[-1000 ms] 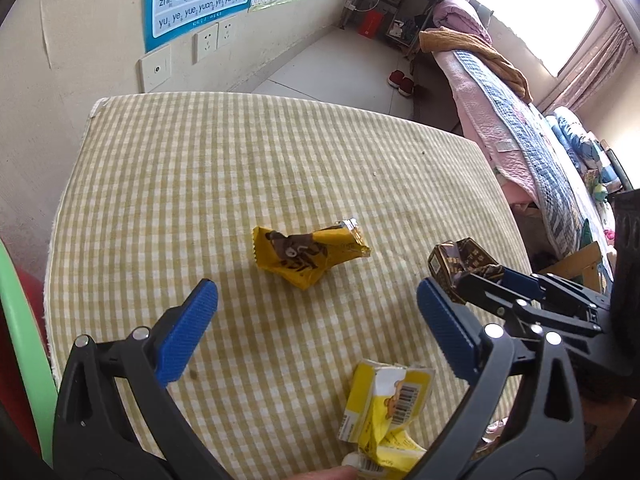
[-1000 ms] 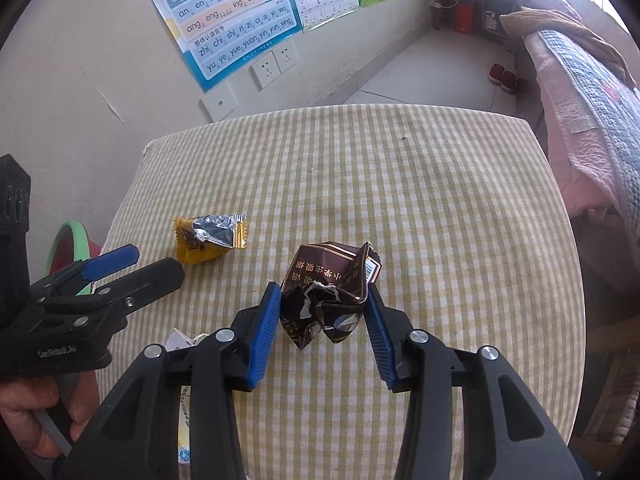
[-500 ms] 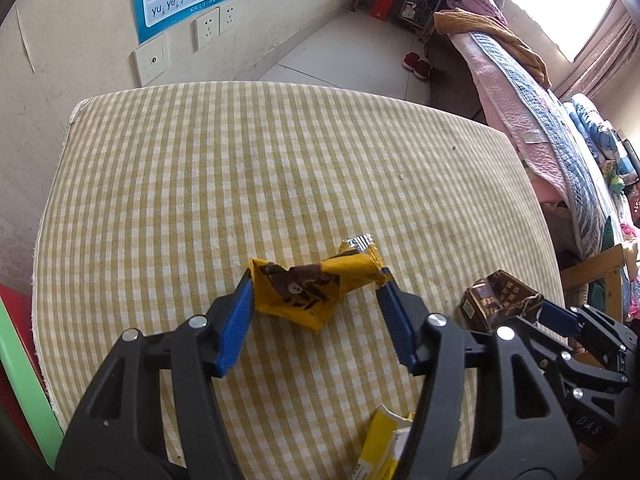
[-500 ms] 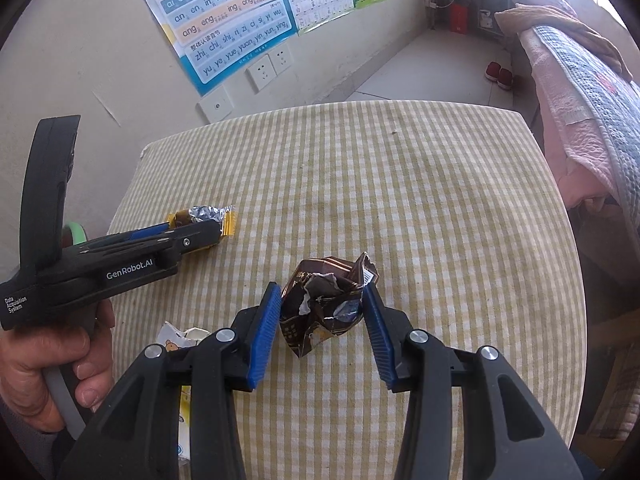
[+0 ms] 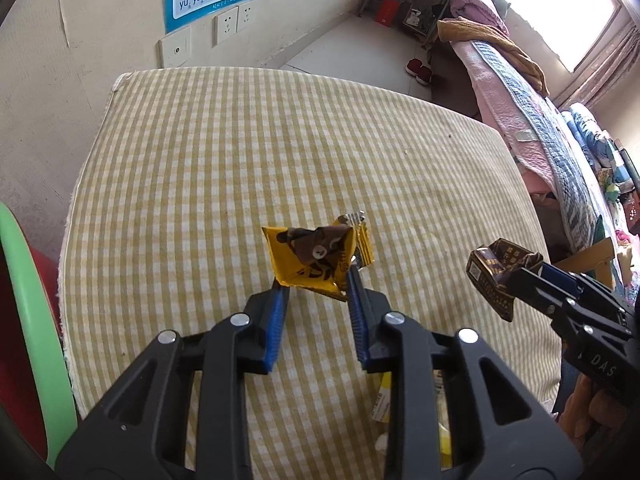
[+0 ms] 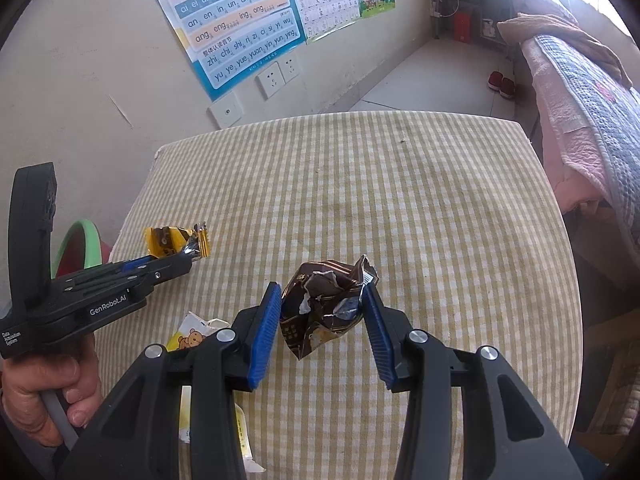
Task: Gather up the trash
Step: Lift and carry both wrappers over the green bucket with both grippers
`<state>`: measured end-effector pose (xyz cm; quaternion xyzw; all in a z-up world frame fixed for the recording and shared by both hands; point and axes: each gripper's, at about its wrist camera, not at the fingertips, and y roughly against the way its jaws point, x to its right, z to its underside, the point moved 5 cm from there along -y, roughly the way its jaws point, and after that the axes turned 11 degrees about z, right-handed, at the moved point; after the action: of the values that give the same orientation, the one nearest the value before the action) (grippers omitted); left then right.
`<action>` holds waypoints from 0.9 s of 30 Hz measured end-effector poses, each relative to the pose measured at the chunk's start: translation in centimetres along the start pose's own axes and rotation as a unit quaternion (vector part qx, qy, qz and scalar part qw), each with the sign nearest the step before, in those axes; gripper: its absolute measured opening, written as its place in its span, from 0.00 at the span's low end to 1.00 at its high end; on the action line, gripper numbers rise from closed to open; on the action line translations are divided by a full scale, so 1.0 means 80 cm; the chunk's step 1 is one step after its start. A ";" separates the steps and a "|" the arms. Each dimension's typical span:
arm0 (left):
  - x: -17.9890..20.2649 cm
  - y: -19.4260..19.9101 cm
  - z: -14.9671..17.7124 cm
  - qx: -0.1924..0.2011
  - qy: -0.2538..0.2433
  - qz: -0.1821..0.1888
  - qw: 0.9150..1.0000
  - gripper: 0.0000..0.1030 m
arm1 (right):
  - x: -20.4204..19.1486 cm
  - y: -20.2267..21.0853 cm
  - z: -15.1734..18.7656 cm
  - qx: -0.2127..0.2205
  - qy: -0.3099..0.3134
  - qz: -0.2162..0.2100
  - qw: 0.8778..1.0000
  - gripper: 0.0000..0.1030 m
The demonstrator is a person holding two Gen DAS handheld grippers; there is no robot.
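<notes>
My left gripper (image 5: 316, 288) has just been closing, and its blue pads now pinch the yellow wrapper (image 5: 312, 262) by the lower edge. The wrapper stands up off the checked tablecloth (image 5: 240, 168), its long axis running side to side across my jaws, the silver crimped end (image 5: 354, 218) pointing away to the right. My right gripper (image 6: 322, 308) is clamped on the crumpled brown wrapper (image 6: 326, 306), which hangs roughly upright, torn mouth up and its pointed fold aimed down at the cloth.

The table is covered in yellow-and-white check, set against a beige wall with a pinyin poster (image 6: 236, 28) and white sockets (image 6: 278, 74). A bed with a pink quilt (image 5: 528, 120) runs along the right, red slippers (image 6: 500, 82) on the floor beyond.

Only the right wrist view shows my left hand (image 6: 44, 384) on the grip, and a yellow bear-print packet (image 6: 188, 334) lying flat near the table's near edge. The left wrist view shows just a sliver of that packet behind my jaws, plus a green rim (image 5: 36, 320) at the far left.
</notes>
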<state>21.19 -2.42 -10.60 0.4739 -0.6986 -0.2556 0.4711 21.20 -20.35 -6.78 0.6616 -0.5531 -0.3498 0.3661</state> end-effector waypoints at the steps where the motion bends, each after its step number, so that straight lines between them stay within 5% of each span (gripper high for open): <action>1: 0.000 0.007 0.004 0.002 0.001 0.000 1.000 0.27 | -0.001 0.003 0.002 0.001 0.001 0.000 1.000 0.40; 27: -0.024 0.170 0.079 0.086 0.026 -0.015 0.996 0.27 | -0.086 0.104 0.032 0.053 0.056 -0.015 0.997 0.40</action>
<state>9.99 4.45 -3.12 0.5297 -0.6981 -0.1892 0.4429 14.03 -14.81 -0.41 0.7069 -0.5391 -0.2882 0.3558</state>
